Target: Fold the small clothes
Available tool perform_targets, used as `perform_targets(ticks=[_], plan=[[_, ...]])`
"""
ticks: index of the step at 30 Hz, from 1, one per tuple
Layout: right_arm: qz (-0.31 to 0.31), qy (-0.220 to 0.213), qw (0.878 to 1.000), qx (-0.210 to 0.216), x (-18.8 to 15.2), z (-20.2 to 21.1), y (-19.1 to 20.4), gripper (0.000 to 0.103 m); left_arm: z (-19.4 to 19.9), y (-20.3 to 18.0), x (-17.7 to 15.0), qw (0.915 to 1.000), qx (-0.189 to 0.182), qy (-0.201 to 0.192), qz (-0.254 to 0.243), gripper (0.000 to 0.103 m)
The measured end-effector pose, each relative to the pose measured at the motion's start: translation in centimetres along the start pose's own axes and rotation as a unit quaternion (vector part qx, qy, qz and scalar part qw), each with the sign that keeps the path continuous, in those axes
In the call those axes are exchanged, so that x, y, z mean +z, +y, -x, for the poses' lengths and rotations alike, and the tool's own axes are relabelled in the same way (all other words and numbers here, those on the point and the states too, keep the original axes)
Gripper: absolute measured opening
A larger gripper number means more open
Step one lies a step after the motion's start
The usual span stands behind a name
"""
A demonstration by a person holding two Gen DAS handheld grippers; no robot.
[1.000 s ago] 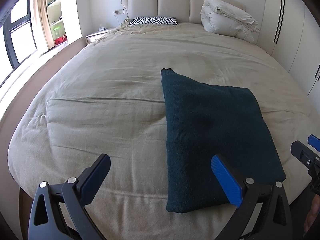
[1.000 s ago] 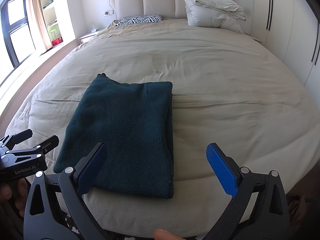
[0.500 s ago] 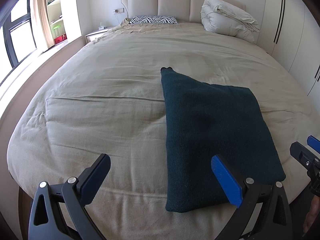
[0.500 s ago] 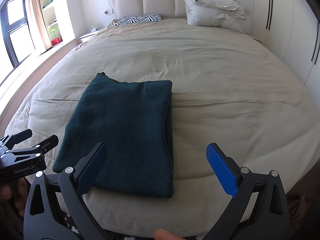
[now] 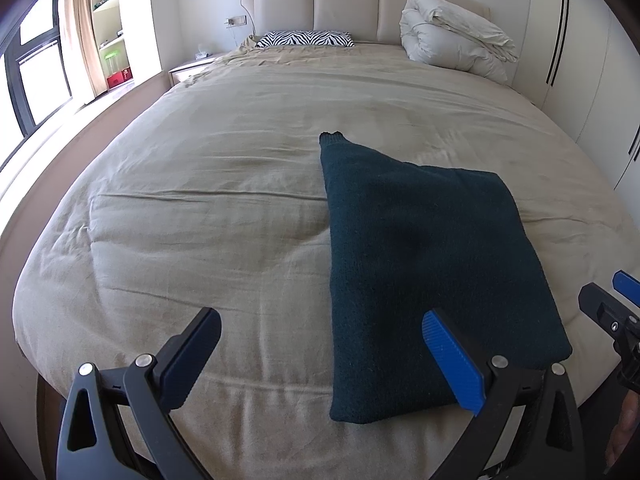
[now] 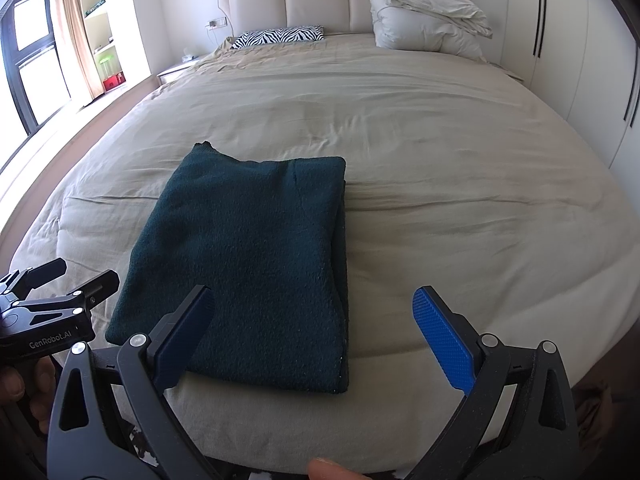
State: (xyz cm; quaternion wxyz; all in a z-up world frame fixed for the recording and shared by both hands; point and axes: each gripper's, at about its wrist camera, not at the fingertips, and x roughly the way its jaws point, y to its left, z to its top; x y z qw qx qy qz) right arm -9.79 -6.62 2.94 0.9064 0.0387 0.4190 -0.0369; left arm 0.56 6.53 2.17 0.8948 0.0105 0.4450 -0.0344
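Note:
A dark green knitted garment (image 5: 424, 264) lies folded into a rectangle near the foot of the beige bed (image 5: 200, 216); it also shows in the right wrist view (image 6: 256, 264). One corner sticks out at its far left. My left gripper (image 5: 320, 360) is open and empty, above the bed's near edge, its right finger over the garment's near left part. My right gripper (image 6: 316, 340) is open and empty above the garment's near right edge. The right gripper shows at the right edge of the left wrist view (image 5: 616, 304); the left gripper shows in the right wrist view (image 6: 56, 284).
A zebra-print pillow (image 5: 304, 39) and a rolled white duvet (image 5: 452, 42) lie at the upholstered headboard. White wardrobes (image 5: 580, 60) stand on the right. A nightstand (image 5: 188, 68), shelves and a window are on the left.
Both grippers have drawn back very slightly; the garment sits a little further off in the views. It lies unmoved and both grippers stay open.

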Motion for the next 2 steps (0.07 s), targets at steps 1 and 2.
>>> perform_targets(ticks=[1,2], plan=[[0.000,0.000,1.000,0.000,-0.07,0.02,0.00,0.101,0.00,-0.02,0.03,1.0000,0.001,0.000,-0.001,0.103],[-0.001,0.000,1.000,0.001,0.00,0.02,-0.08,0.101,-0.01,-0.04,0.07,1.0000,0.002,-0.001,-0.001,0.103]])
